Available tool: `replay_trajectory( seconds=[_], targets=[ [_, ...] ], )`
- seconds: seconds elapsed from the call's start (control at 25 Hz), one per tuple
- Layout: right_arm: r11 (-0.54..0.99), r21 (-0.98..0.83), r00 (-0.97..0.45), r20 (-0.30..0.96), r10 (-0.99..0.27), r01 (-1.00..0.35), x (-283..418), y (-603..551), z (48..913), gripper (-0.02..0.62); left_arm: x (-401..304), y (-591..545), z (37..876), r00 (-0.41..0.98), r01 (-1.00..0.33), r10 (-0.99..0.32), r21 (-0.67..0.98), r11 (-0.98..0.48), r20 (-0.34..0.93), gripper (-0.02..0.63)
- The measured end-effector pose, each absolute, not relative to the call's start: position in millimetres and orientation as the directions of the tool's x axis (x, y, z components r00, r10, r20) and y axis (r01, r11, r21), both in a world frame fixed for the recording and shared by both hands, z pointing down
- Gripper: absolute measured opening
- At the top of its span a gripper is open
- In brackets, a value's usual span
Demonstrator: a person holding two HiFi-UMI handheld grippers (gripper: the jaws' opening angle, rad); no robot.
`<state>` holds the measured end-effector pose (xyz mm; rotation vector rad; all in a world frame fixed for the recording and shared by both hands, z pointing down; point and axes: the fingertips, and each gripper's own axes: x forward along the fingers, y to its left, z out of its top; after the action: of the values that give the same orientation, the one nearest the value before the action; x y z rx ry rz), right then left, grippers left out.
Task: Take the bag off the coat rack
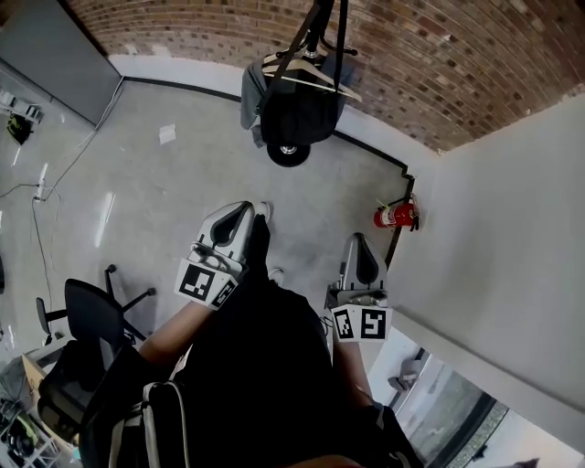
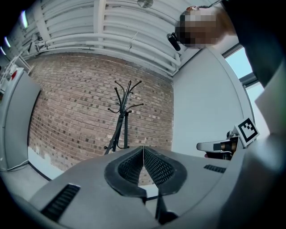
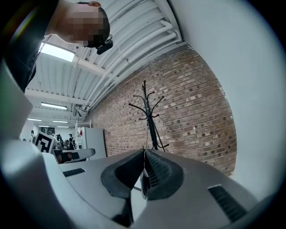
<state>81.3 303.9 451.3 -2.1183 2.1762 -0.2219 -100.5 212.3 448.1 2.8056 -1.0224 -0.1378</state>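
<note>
Both grippers wait; bag hangs on the rack, not yet reached.
Left gripper (image 1: 259, 210) & right gripper (image 1: 356, 239) are pinched tight w/ nothing in them, held low by the person's body, prob. b/c the coat rack (image 1: 320, 20) is well apart, up ahead. The black bag (image 1: 297, 114) hangs there by its straps, so its long side runs up-down, bottom toward the floor.

Both empty: left hand-held gripper (image 1: 257, 212) and right hand-held gripper (image 1: 356, 241)
Jaws pressed together; both point forward, side by side.

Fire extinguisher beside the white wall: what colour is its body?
Red; the small cylindrical fire extinguisher shows best in the head view.
</note>
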Motion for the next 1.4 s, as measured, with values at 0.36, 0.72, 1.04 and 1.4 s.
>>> replay_trajectory(
  seconds=[0.36, 0.72, 1.04, 1.4],
  targets=[
    [0.037, -0.148, -0.043, 0.035, -0.998, -0.988, 99.9, 205.6, 440.2, 0.02, -79.1, 117.2, 449.7, 0.76, -0.63, -0.648, 0.191, -0.753, -0.044, 0.02],
    [-0.026, -0.06, 0.025, 0.021, -0.999, -0.998, 130.4, 110.1, 417.6, 0.021, -51.9, 20.6, 444.2, 0.778, -0.605, -0.625, 0.191, -0.773, -0.065, 0.02],
    [-0.041, -0.061, 0.039, 0.029, -0.999, -0.997, 133.5, 32.0, 411.5, 0.021, -20.1, -44.8, 419.3, 0.797, -0.571, -0.59, 0.158, -0.806, -0.128, 0.02],
    [0.078, -0.049, -0.078, 0.015, -0.997, -0.996, 166.1, -38.5, 403.8, 0.021, 23.1, -100.0, 406.2, 0.734, -0.658, -0.671, 0.13, -0.741, -0.104, 0.021]
  ],
)
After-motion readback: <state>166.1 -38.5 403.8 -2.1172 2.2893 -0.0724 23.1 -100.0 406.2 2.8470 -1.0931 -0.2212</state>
